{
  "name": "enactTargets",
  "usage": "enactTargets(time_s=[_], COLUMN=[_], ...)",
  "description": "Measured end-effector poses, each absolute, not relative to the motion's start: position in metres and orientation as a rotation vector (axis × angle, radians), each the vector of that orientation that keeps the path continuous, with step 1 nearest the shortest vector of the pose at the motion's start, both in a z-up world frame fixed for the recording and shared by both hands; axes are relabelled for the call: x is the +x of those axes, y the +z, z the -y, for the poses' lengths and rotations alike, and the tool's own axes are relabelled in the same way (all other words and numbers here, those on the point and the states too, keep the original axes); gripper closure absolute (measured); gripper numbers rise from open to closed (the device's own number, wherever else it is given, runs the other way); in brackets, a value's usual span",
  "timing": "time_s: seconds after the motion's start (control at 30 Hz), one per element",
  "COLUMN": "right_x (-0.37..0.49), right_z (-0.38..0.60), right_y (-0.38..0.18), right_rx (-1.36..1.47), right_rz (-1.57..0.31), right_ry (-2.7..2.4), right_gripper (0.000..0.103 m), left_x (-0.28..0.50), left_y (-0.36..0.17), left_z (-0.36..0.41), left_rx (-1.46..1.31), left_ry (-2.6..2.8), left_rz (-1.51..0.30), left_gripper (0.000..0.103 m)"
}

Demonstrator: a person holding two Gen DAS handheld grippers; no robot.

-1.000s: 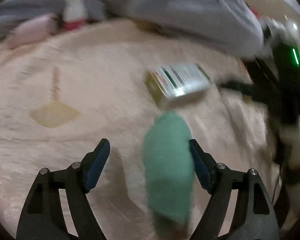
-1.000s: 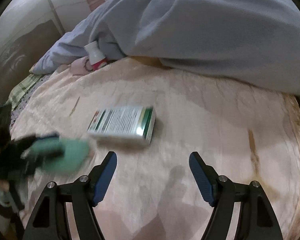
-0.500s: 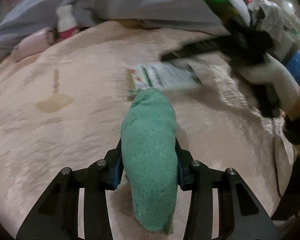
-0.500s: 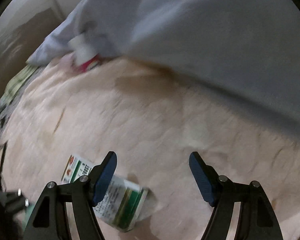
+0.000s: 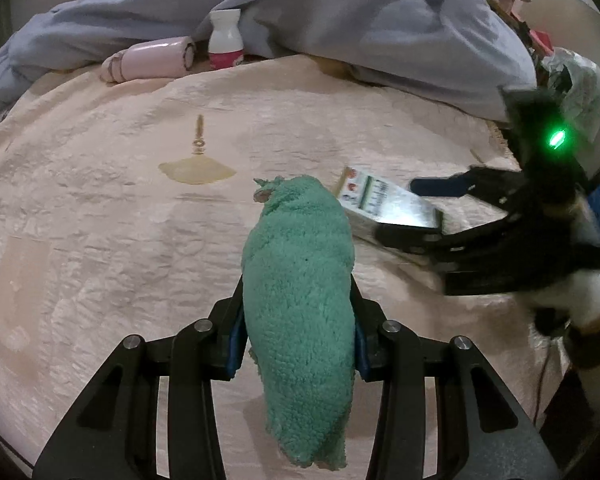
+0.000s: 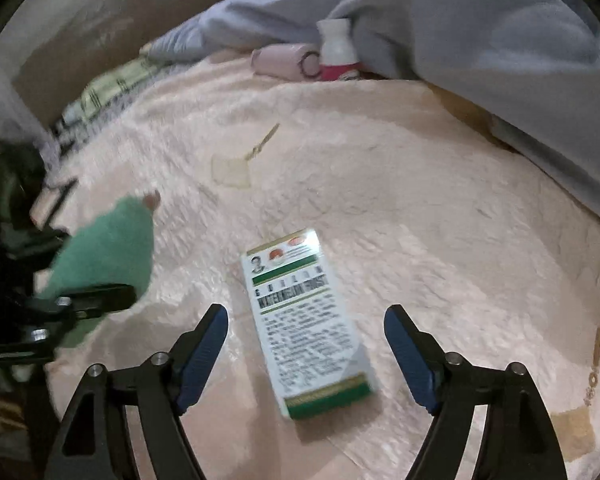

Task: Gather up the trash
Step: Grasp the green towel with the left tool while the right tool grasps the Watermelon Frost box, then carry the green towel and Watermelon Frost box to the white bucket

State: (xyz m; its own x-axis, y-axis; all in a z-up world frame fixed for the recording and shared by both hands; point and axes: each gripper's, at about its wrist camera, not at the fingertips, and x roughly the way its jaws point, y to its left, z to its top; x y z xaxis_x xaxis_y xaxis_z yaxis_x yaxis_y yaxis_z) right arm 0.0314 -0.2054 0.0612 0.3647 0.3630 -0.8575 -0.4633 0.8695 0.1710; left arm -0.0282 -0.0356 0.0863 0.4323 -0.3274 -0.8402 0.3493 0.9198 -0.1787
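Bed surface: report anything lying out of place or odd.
A green-and-white box lies flat on the beige bedspread between the open right gripper. A small bottle stands against the blue duvet. The left gripper clamps a green cloth.

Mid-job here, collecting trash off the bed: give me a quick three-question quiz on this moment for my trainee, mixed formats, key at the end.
1. True or false: the left gripper is shut on the green cloth.
2. Multiple choice: the box lies
A. clamped in the right gripper
B. flat on the bedspread, between the right gripper's open fingers, untouched
C. under the grey duvet
3. Fill in: the white bottle stands upright beside the pink ____, at the duvet's edge.

Key: 1 true; 2 B; 3 roll
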Motion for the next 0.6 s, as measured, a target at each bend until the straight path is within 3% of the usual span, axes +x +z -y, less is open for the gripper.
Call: enactTargets(time_s=[0.07,0.1,0.6], right_x=[0.024,0.022,-0.119], right_z=[0.197,0.197,0.307], right_y=[0.052,0.050,0.096], right_rx=[-0.166,-0.163,0.019], right_rz=[-1.053,-1.046,-0.906], right_ry=[0.465,0.455,0.224], right_gripper=[0.045,0.048,0.051], left_x=[-0.030,-0.032,-0.082], left_y=[0.088,0.090,0.094], left_z=[0.046,0.050,0.144], left_rx=[0.020,0.016,0.045], left_ry=[-0.434,-0.440,-0.524], left_rz=[-1.035,-1.033,-1.015], left_gripper=[0.063,0.063,0.063])
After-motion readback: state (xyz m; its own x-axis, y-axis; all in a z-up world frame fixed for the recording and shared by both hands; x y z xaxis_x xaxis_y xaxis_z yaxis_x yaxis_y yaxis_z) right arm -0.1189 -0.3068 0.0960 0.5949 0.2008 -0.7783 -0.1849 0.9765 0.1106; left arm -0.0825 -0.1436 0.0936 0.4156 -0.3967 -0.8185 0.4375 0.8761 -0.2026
